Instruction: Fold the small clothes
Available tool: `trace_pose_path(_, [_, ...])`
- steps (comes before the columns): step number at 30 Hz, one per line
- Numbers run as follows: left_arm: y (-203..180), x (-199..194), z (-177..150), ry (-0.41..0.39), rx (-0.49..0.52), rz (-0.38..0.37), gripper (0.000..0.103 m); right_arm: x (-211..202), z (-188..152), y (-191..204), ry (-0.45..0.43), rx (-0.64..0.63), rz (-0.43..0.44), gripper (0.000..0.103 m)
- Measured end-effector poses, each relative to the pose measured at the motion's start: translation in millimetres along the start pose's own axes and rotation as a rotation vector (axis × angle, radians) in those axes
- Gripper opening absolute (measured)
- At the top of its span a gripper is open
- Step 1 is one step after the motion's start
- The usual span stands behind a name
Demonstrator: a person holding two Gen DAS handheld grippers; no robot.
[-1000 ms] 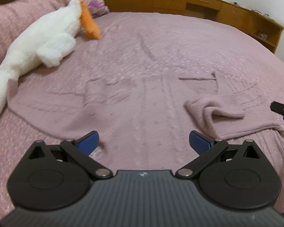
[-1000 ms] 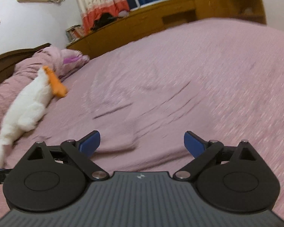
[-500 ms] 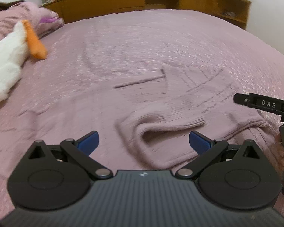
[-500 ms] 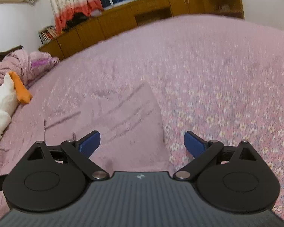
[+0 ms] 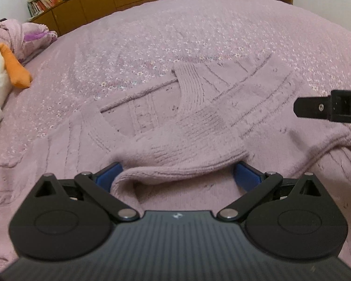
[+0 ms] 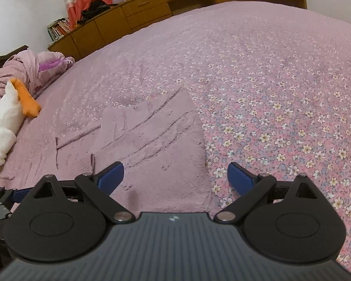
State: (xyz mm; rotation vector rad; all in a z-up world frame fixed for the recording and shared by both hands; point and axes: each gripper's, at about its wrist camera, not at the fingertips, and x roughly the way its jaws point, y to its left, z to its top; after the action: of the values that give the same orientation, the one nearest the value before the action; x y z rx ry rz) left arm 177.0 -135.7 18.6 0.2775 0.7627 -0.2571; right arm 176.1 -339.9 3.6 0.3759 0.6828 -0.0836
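One knit sweater (image 5: 199, 121) on one bed (image 6: 269, 75). One plush toy (image 6: 4, 119), frame left. Two grippers: left (image 5: 177, 174), right (image 6: 175, 175).

Your sweater (image 5: 199, 126) spread on the bed (image 6: 280, 75), plush toy (image 6: 4, 121) far left of it, cabinets (image 6: 152, 11) behind the bed, folded sleeve (image 5: 182, 164) nearest you

The sweater (image 5: 199, 126) runs under the left gripper (image 5: 177, 175) and off the right edge. The toy (image 6: 4, 121) is cut by the left edge. The right gripper (image 5: 327, 107) shows only partly.
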Motion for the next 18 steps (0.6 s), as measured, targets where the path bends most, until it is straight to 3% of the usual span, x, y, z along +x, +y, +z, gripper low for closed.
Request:
trace_pose_path(1, [0.5, 0.2, -0.3, -0.009, -0.003, -0.002, 0.099, 0.4, 0.6, -0.7, 0.001, 0.003, -0.001, 0.099])
trace_pose_path(3, [1.2, -2.7, -0.4, -0.038, -0.003, -0.019, 0.071, 2.0, 2.0, -2.2, 0.002, 0.012, -0.004, 0.099])
trace_pose_path(4, [1.8, -4.8, 0.1, -0.050, -0.005, -0.022, 0.064, 2.6, 2.6, -2.6, 0.002, 0.017, -0.003, 0.099])
trace_pose_path(6, [4.5, -9.3, 2.2, -0.070, -0.017, -0.004, 0.037, 3.1, 2.5, -2.9, 0.001, 0.019, 0.001, 0.099])
trace_pose_path(8, [13.3, -15.8, 5.3, -0.088, -0.068, -0.016, 0.023, 1.2, 0.9, -4.1, -0.003, 0.015, 0.006, 0.099])
trace_pose_path(18, [60.0, -60.6, 5.4, -0.190, -0.243, 0.081, 0.021, 2.8, -1.7, -2.5, -0.012, 0.017, 0.007, 0.099])
